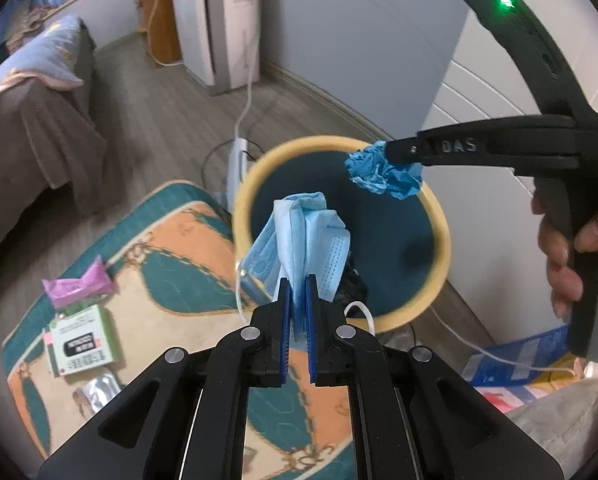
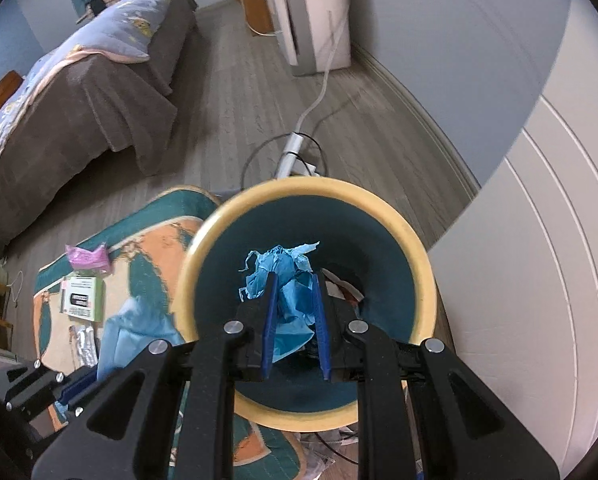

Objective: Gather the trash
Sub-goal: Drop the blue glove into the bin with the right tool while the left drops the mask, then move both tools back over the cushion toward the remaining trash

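My left gripper [image 1: 298,280] is shut on a light blue face mask [image 1: 305,240] and holds it just over the near left rim of the round bin [image 1: 243,216], which has a yellow rim and a dark teal inside. My right gripper [image 2: 294,278] is shut on a crumpled blue paper [image 2: 279,276] and holds it over the bin's [image 2: 191,276] opening. In the left wrist view the right gripper [image 1: 395,156] reaches in from the right with the paper [image 1: 383,174] above the far rim. The mask [image 2: 135,332] also shows in the right wrist view.
On the patterned rug [image 1: 171,264] lie a pink wrapper [image 1: 79,286], a green-white box [image 1: 84,340] and a silver foil pack [image 1: 97,392]. A power strip with cables [image 1: 235,164] lies behind the bin. A bed [image 2: 79,92] stands left; a white appliance [image 1: 219,20] at the wall.
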### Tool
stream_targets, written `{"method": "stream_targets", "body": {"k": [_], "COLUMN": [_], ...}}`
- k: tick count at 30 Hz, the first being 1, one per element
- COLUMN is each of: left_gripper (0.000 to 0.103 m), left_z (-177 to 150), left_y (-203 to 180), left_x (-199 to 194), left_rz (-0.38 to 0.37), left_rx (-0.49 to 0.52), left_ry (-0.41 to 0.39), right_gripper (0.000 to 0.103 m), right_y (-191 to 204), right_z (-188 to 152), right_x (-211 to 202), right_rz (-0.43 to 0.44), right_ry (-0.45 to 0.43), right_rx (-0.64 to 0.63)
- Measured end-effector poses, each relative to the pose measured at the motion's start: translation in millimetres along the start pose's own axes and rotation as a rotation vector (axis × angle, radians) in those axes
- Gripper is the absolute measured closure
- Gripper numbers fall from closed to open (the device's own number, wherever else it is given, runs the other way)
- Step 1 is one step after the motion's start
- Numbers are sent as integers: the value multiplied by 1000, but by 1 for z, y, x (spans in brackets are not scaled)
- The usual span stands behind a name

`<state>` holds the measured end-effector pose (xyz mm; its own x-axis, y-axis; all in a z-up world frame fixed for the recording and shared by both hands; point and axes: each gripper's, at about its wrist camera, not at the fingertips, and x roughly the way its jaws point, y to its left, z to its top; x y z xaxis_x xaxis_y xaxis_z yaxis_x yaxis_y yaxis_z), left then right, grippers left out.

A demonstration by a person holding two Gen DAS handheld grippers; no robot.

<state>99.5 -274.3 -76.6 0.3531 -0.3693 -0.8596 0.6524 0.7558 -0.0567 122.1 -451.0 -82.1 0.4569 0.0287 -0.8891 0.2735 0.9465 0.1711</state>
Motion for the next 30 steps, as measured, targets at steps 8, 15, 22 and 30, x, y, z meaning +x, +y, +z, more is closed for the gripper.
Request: {"method": "stream_targets", "body": {"k": [8,15,22,30], "left_gripper": [95,95,89,38], "left_z": [-3,9,27,22], "left_y": [-25,-26,-17,0], "left_x": [29,38,19,10], "left_rz": [-9,11,40,65], "left_rx": [69,82,72,-17], "left_ry": [90,81,-47,-95], "right_gripper": [86,86,86,49], "right_y": [-30,-26,-21,-17], "right_z": [-6,-4,3,6], "right_x": [20,18,5,3], "right_rz": [10,4,-25,-31], "right_ry": [59,44,-40,-59], "right_rx": [123,119,108,98]}}
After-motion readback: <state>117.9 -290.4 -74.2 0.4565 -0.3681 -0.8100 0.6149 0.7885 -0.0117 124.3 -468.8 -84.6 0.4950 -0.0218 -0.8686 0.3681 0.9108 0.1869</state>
